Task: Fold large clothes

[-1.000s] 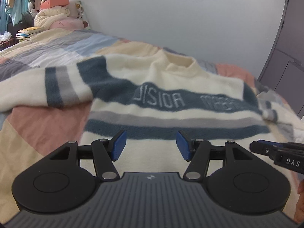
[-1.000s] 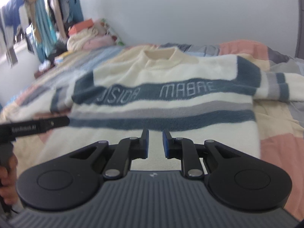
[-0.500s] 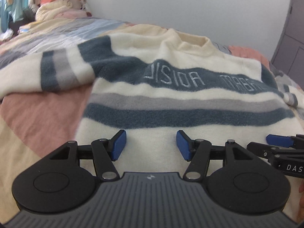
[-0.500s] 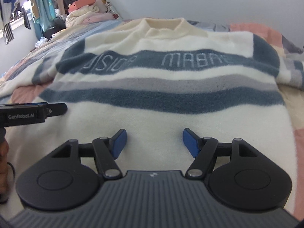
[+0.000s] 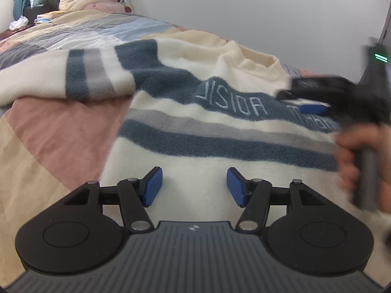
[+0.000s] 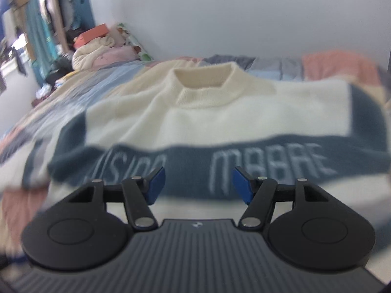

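Observation:
A cream sweater (image 5: pixel 207 92) with blue and grey stripes and pale lettering lies flat, front up, on the bed, collar toward the wall. My left gripper (image 5: pixel 194 186) is open and empty, low over the cream hem. My right gripper (image 6: pixel 198 184) is open and empty, above the lettered blue chest band (image 6: pixel 244 158); it also shows blurred in the left wrist view (image 5: pixel 315 97), held by a hand. The sweater's left sleeve (image 5: pixel 61 75) stretches out to the left. The right sleeve is out of sight.
A patchwork quilt (image 5: pixel 48 146) in pink, beige, blue and grey covers the bed. Bundled bedding and an orange box (image 6: pixel 95 48) sit at the far left corner. Hanging clothes (image 6: pixel 36 24) stand beyond the bed. A grey wall runs behind.
My right gripper has moved forward from the hem up over the chest lettering, and opened from nearly shut a second ago. My left gripper has stayed open near the hem.

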{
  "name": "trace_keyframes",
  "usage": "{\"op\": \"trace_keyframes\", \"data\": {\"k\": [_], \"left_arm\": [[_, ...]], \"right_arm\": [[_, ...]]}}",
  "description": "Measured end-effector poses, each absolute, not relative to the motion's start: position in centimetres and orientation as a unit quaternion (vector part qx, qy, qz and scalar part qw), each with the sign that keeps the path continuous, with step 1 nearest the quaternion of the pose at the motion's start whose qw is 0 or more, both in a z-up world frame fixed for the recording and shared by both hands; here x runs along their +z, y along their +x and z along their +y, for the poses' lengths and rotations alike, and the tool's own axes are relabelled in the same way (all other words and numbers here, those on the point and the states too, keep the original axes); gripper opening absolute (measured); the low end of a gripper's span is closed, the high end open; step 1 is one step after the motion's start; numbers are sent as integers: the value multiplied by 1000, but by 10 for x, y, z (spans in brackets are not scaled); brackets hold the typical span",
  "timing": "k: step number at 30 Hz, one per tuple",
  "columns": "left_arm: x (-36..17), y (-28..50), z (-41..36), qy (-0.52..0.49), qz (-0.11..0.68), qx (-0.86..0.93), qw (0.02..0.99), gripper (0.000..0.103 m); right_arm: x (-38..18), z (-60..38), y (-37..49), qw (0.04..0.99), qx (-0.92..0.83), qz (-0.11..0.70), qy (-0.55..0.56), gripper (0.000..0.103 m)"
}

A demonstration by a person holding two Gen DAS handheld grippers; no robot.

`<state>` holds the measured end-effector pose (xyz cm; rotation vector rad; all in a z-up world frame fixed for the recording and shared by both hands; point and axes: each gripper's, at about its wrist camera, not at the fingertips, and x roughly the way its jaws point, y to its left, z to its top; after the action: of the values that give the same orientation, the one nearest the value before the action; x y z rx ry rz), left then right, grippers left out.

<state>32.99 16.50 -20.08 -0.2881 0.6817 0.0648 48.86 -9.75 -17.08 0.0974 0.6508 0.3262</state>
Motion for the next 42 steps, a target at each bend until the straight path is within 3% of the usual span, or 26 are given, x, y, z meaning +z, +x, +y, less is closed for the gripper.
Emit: {"op": "trace_keyframes", "data": {"k": [7, 13, 21, 28, 42], "left_arm": [[-203, 337, 184, -183, 320, 30, 929, 63], [-206, 346, 188, -182, 316, 30, 930, 63], [-212, 354, 197, -201, 305, 28, 930, 63], [-209, 352, 199, -206, 311, 30, 927, 63], [-192, 308, 207, -272, 314, 57, 908, 63]], "right_arm": [[-196, -36, 571, 945, 134, 299, -13, 60], [-202, -29, 623, 950, 122, 286, 0, 61], [-204, -40, 627, 951, 129, 278, 45, 59], [-194, -63, 566, 942, 145, 299, 53, 59], [-151, -156, 365, 897, 116, 419, 81, 59]]}}
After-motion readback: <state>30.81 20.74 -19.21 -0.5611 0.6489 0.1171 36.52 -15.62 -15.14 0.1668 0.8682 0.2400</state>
